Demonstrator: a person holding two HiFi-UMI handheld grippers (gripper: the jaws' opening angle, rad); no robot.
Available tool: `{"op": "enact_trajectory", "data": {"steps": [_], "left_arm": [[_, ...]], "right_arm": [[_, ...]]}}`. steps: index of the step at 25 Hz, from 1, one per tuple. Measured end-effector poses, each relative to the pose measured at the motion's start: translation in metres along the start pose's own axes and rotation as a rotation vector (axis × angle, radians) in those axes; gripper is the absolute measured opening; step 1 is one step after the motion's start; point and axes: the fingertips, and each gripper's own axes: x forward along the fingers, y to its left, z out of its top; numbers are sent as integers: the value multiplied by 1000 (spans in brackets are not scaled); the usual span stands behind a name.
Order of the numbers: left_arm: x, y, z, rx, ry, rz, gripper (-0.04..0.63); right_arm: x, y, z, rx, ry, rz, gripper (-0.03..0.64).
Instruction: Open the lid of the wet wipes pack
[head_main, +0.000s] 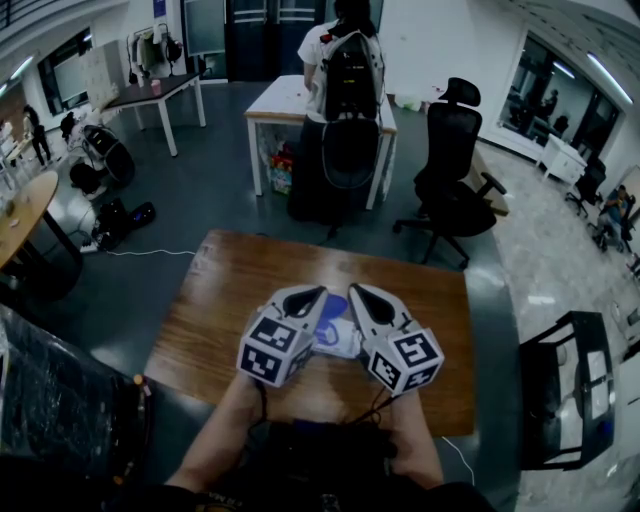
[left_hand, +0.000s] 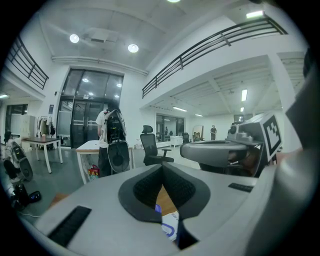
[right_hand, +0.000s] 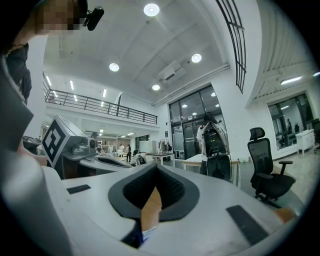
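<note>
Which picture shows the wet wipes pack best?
The head view: the wet wipes pack shows on the wooden table. The left gripper view catches only a white-and-blue sliver, the right gripper view barely a scrap.

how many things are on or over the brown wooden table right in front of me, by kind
grey two-jaw grippers with marker cubes: 2 (left gripper, right gripper)
white and blue wet wipes pack: 1
total: 3
</note>
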Motion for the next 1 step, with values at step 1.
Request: {"op": "enact_trajectory", "data": {"steps": [1], "left_arm": [[0, 0, 0, -1, 0, 0, 5]], "right_arm": [[-1, 0, 0, 0, 0, -1, 11]]}}
